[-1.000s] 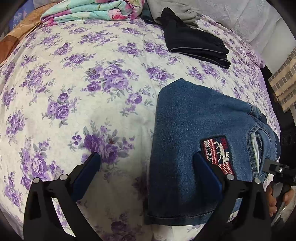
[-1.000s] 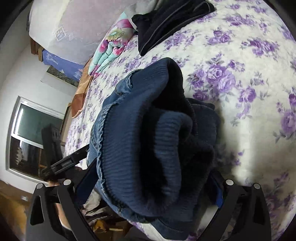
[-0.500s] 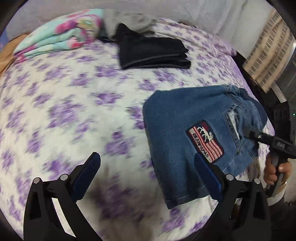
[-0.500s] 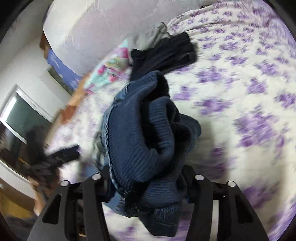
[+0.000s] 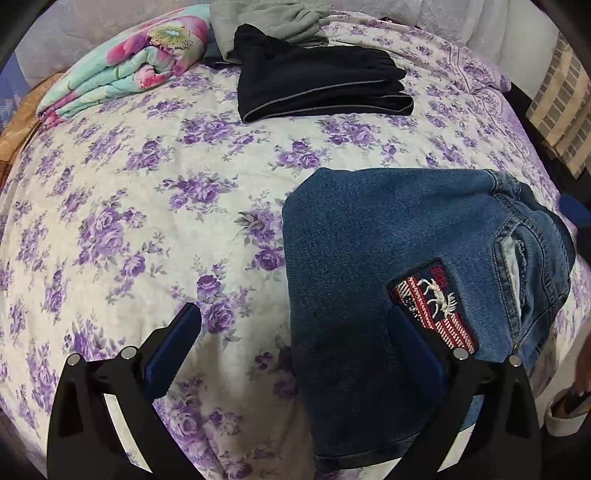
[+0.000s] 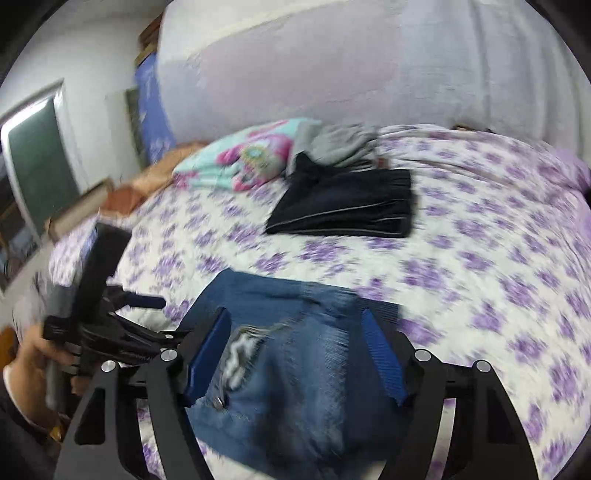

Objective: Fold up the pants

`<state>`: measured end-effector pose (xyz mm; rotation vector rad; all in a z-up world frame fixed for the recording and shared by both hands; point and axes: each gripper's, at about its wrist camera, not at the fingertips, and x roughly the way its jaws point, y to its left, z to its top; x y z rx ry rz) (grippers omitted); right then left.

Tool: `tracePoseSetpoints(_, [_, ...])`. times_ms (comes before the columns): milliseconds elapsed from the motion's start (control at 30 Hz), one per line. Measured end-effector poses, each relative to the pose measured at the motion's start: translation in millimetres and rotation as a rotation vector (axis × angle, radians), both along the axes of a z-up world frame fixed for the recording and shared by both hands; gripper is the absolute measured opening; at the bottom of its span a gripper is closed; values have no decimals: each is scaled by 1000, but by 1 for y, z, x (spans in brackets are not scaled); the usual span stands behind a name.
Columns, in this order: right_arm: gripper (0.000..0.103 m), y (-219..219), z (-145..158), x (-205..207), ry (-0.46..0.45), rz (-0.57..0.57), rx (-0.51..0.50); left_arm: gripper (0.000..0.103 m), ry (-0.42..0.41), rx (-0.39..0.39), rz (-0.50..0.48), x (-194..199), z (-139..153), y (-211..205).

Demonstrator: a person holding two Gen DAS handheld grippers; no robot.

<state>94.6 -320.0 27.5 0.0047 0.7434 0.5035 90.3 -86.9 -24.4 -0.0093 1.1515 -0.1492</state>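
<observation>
The bed cover (image 5: 155, 192) is cream-white strewn with purple roses and grey-green leaves. On it, the folded jeans (image 5: 388, 236) are mid-blue denim with a dark patch (image 5: 432, 304) striped red and white and stitched with a white animal. The folded dark trousers (image 5: 317, 86) are near-black with a thin grey line. The blanket (image 5: 129, 72) is turquoise with pink flowers, beside a plain grey garment (image 5: 269, 20). Both claws are black with blue pads (image 5: 173, 349).

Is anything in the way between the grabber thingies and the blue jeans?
No. The folded blue denim jeans lie bare on the purple-flowered bedsheet, right under the open left gripper and right gripper. The folded black garment lies farther away.
</observation>
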Motion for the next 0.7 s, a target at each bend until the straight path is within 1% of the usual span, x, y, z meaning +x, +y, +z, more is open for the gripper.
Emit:
tracePoseSetpoints(33, [74,5,-9,7,26,0,-25,99,0,-1,7,-1,-1,1])
tracePoseSetpoints(100, [75,13,-26,19,54,-55,-115,99,-1,-11,11,-1,-1,2])
tracePoseSetpoints(167, [80,16,-39,20,57,-57,-164,99,-6,-22,10,-2,-2,2])
tracePoseSetpoints(200, [80,15,-40,20,53,-49,-176,99,-3,-20,4,-1,-3,1])
tracePoseSetpoints(267, [81,8,-36,15,63,-30,-141,99,3,-18,-11,0,-1,0])
tracePoseSetpoints(300, [81,1,-35,15,73,-25,-107,99,8,-21,-17,0,-1,0])
tracePoseSetpoints(333, [81,-12,-34,16,98,-31,-54,99,18,-35,-25,1,1,2])
tracePoseSetpoints(400, [83,-24,-38,13,121,-49,-32,99,37,-64,-27,1,4,8])
tracePoseSetpoints(433, [93,-29,-48,16,153,-70,-55,99,46,-92,-18,2,6,12])
tracePoseSetpoints(467, [95,-31,-56,16,191,-73,-47,99,51,-116,-4,1,9,17])
tracePoseSetpoints(500, [95,-34,-67,19,242,-65,-3,98,50,-129,9,1,11,20])
tracePoseSetpoints(533, [96,-39,-78,23,282,-58,59,98,33,-143,38,1,16,24])
tracePoseSetpoints(567, [98,-42,-82,24,285,-61,80,98,8,-147,57,0,21,26])
tracePoseSetpoints(600, [98,-44,-86,24,297,-63,105,98,-22,-144,70,-1,26,26])
tracePoseSetpoints(633, [98,-45,-87,24,304,-67,120,98,-55,-121,76,0,28,22])
tracePoseSetpoints(667, [98,-45,-87,23,301,-72,120,98,-66,-81,72,3,26,16])
tracePoseSetpoints(700, [98,-44,-87,21,294,-79,120,98,-67,-15,57,9,18,8])
